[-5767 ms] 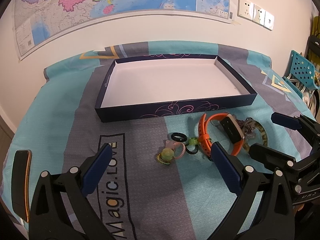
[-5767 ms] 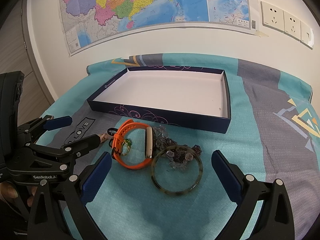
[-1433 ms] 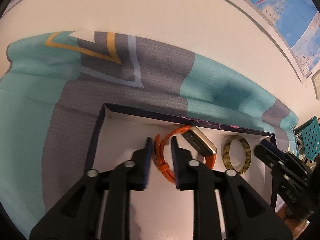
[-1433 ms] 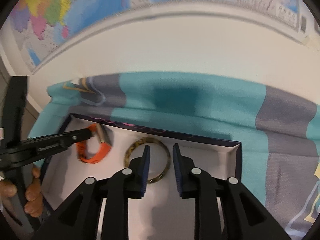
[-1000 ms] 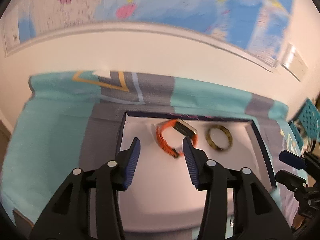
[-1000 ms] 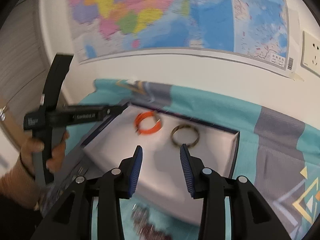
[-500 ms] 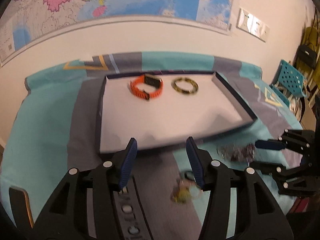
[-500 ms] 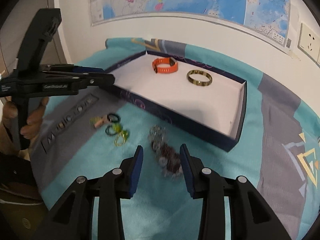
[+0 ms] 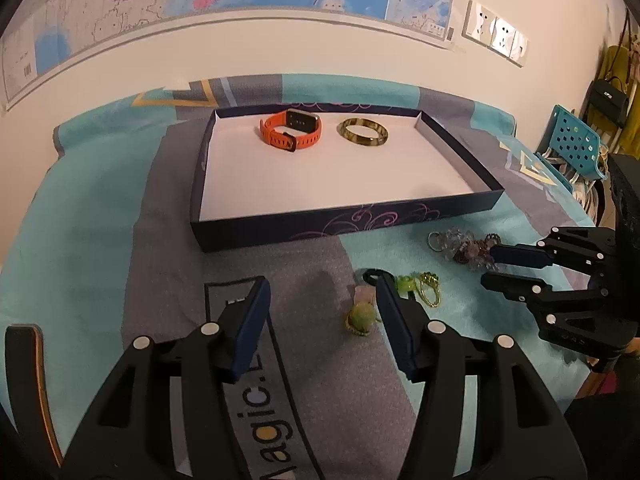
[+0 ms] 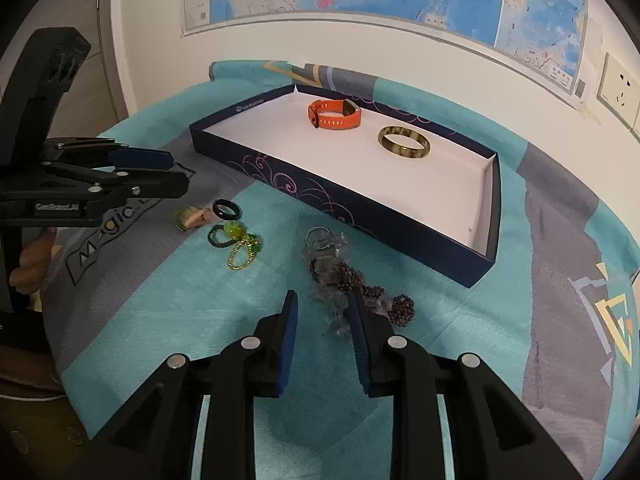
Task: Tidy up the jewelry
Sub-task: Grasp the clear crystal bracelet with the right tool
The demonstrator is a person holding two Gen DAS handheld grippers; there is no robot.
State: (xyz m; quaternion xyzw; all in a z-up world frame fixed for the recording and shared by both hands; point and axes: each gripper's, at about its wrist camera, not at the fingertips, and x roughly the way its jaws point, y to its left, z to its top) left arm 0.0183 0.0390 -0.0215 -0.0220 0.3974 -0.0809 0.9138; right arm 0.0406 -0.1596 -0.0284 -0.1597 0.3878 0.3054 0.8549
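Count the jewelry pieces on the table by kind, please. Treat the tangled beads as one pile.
orange watch: 1
bangle: 1
small rings: 4 (black ring, pink ring, dark green ring, gold-green ring)
beaded pile: 1
Total: 7

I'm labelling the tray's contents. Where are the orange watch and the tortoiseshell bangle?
orange watch (image 9: 291, 133), left wrist view, on its orange strap.
tortoiseshell bangle (image 10: 404, 142), right wrist view, on its near rim.
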